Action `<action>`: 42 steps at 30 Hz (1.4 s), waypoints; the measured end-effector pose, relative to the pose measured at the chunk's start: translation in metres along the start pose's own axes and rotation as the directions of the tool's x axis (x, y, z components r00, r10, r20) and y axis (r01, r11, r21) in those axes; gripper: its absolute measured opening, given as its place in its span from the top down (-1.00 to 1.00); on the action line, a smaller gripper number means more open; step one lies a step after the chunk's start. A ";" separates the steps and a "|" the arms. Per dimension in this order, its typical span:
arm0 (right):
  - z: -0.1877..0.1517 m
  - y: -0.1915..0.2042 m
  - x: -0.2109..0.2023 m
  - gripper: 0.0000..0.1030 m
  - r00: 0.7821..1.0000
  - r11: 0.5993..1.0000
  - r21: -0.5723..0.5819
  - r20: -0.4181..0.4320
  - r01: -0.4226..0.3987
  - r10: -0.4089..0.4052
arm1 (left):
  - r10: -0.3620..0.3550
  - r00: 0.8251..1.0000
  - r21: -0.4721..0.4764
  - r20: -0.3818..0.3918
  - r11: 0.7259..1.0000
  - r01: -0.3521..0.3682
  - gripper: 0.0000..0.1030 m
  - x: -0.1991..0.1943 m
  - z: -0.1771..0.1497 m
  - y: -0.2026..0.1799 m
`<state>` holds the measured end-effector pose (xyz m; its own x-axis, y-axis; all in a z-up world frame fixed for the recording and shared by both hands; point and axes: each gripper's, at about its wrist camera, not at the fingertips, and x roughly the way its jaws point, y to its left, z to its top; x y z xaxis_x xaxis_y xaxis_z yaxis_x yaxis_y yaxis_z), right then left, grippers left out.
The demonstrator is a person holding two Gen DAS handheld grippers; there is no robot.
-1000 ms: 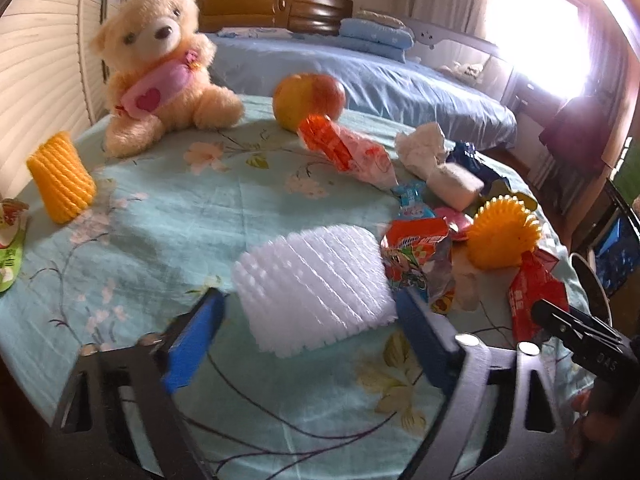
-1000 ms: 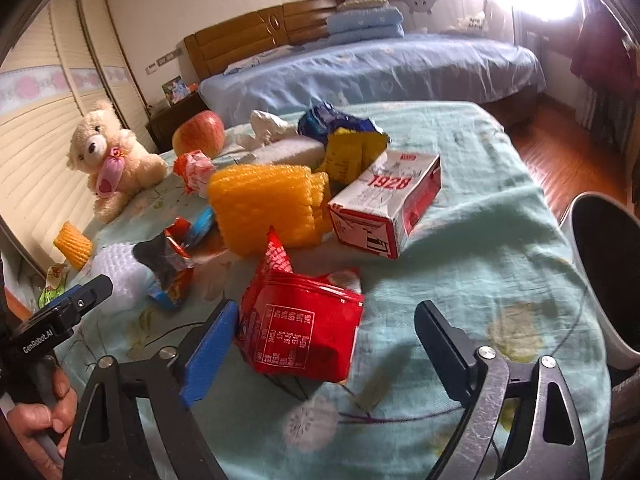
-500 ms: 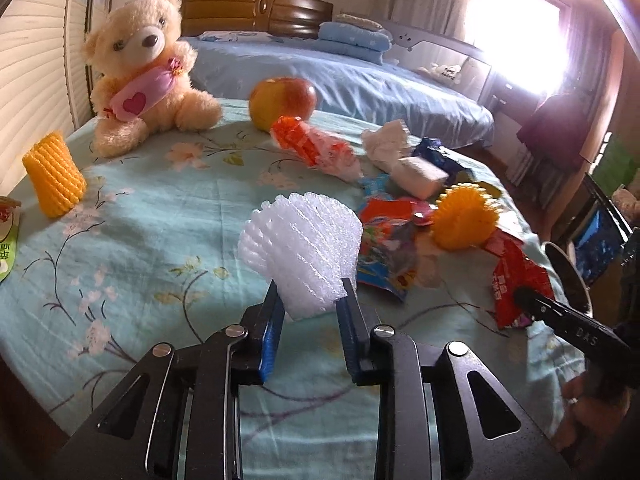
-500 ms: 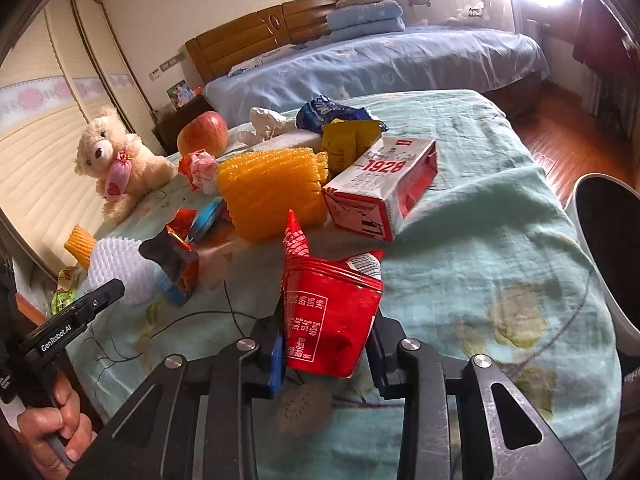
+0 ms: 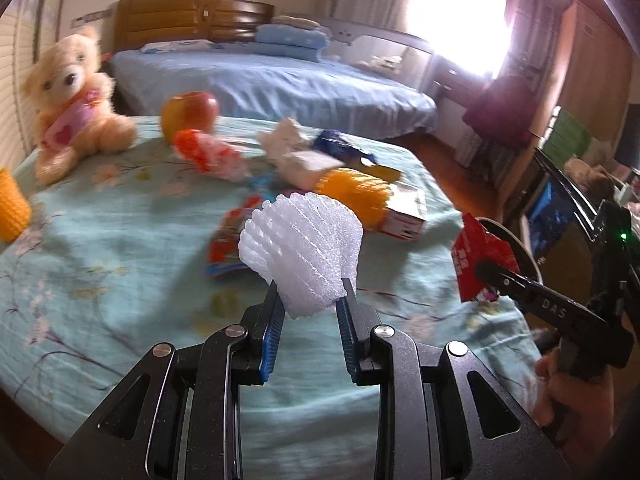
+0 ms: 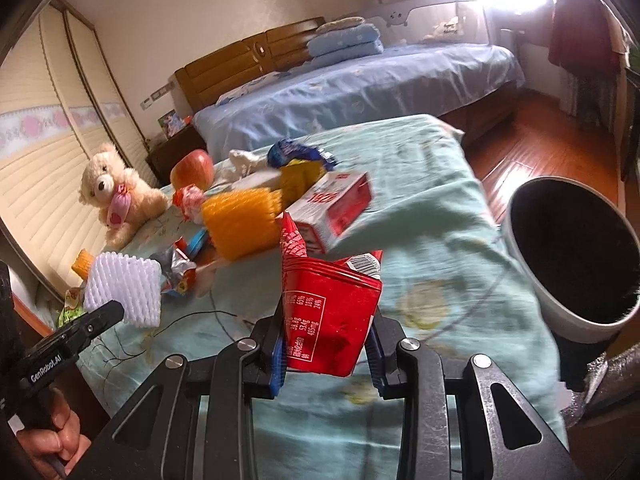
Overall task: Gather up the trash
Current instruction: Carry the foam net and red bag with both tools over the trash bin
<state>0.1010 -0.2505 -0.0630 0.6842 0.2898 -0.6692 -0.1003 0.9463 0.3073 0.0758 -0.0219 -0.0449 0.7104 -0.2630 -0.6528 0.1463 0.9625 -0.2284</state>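
Two grippers, left (image 5: pixel 308 300) pinching one white foam net (image 5: pixel 302 248), right (image 6: pixel 326 340) one red packet (image 6: pixel 328 320).

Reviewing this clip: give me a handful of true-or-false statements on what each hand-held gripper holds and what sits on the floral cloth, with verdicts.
1. The left hand-held gripper is shut on a white foam fruit net. True.
2. The right hand-held gripper holds the red-and-white carton. False: it grips a crumpled red foil packet; the red-and-white carton lies on the teal floral tablecloth.
3. The dark-lined white bin stands beside the table's right edge. True.
4. The cream teddy bear lies inside the bin. False: it sits on the cloth.
5. A red-yellow apple rests near the teddy bear. True.
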 end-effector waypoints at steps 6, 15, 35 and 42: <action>0.001 -0.024 -0.012 0.37 0.999 0.999 0.033 0.015 0.040 -0.041 | -0.050 0.998 0.055 -0.024 0.997 0.051 0.52 0.014 0.000 -0.032; 0.003 -0.056 -0.029 0.36 0.995 0.993 0.069 0.037 0.091 -0.094 | -0.109 0.993 0.122 -0.056 0.986 0.115 0.52 0.029 0.003 -0.074; 0.017 -0.131 -0.049 0.36 0.972 0.967 0.130 0.059 0.219 -0.228 | -0.208 0.971 0.226 -0.122 0.946 0.231 0.52 0.071 0.026 -0.163; 0.022 -0.150 -0.048 0.36 0.967 0.961 0.142 0.052 0.239 -0.248 | -0.230 0.963 0.242 -0.142 0.935 0.259 0.52 0.083 0.032 -0.184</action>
<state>0.0990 -0.4089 -0.0625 0.7243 0.0384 -0.6884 0.1692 0.9580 0.2314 0.1294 -0.2182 -0.0342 0.5527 -0.4837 -0.6786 0.4870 0.8483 -0.2080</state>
